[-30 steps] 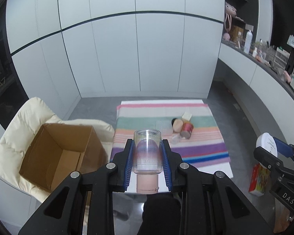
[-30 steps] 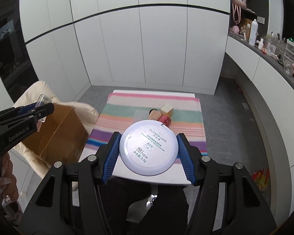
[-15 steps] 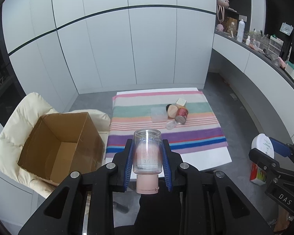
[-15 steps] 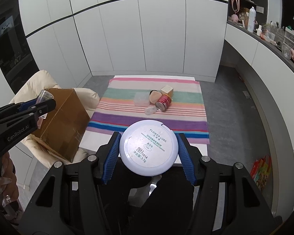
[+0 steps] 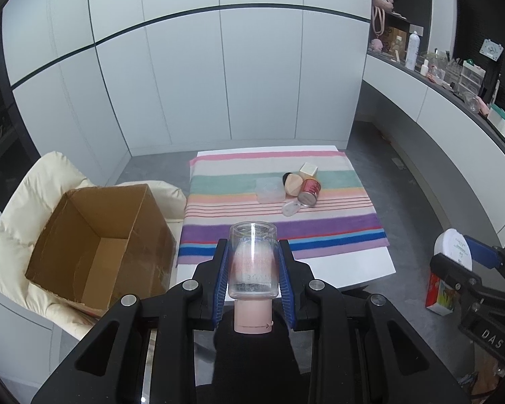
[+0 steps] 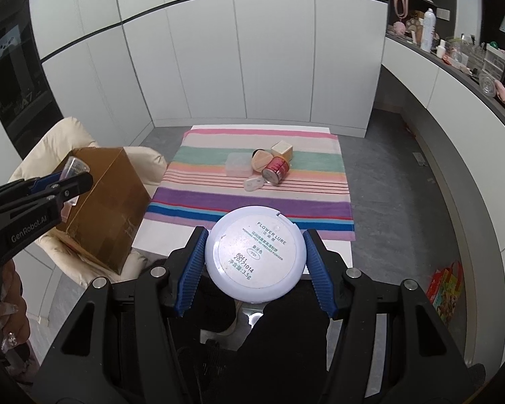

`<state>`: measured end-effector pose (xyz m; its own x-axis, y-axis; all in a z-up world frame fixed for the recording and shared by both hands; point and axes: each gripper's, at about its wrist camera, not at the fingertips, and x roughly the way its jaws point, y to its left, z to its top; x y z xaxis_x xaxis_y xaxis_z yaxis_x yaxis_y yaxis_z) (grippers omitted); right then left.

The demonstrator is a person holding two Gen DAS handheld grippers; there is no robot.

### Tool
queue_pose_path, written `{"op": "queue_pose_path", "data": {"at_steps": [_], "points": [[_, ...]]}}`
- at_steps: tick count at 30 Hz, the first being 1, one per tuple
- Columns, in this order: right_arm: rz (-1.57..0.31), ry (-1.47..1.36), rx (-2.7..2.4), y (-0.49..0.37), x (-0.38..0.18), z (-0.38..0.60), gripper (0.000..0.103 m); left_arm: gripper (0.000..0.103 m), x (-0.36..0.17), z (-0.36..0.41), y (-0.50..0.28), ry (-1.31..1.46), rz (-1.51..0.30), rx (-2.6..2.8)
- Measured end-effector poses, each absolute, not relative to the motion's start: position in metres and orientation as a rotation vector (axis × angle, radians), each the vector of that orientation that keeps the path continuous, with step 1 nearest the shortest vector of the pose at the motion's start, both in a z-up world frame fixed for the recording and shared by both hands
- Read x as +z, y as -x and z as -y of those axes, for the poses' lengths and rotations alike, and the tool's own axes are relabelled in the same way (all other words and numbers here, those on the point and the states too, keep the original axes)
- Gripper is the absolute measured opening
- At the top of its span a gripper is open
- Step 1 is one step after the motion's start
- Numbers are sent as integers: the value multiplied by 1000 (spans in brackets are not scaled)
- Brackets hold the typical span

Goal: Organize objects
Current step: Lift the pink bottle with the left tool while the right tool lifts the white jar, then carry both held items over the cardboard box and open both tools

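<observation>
My left gripper (image 5: 252,262) is shut on a clear glass bottle (image 5: 251,262) with a pink cap, held bottom-forward above the near edge of the table. My right gripper (image 6: 254,256) is shut on a round white powder compact (image 6: 254,252), its labelled underside facing the camera. On the striped cloth (image 5: 279,198) lie a clear plastic case (image 5: 269,190), a beige sponge (image 5: 293,183), a red jar (image 5: 309,190) on its side, a cream cube (image 5: 308,169) and a small clear piece (image 5: 291,208). An open cardboard box (image 5: 97,242) stands on a cream chair at the left.
The white table (image 5: 353,266) stands on a grey floor before white cabinet doors. A counter with bottles and organisers (image 5: 454,70) curves along the right. A colourful carton (image 5: 442,294) lies on the floor at the right. A person's hand (image 6: 6,309) holds the left gripper.
Both grippers have drawn back from the table and tipped a little lower, so the table and cloth look farther off. The bottle and the compact stay gripped.
</observation>
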<state>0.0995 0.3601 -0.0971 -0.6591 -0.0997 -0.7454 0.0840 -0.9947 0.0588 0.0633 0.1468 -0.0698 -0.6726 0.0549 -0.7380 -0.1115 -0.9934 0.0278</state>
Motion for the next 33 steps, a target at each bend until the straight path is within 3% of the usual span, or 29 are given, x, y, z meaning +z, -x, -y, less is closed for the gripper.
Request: {"op": "queue_pose_path", "data": {"at_steps": [11, 33], "points": [[-56, -1254, -2665, -79, -109, -315, 60, 28, -83, -95, -63, 1308, -22, 2868], [-354, -1162, -2299, -59, -133, -122, 60, 28, -105, 90, -101, 1502, 310, 3144]]}}
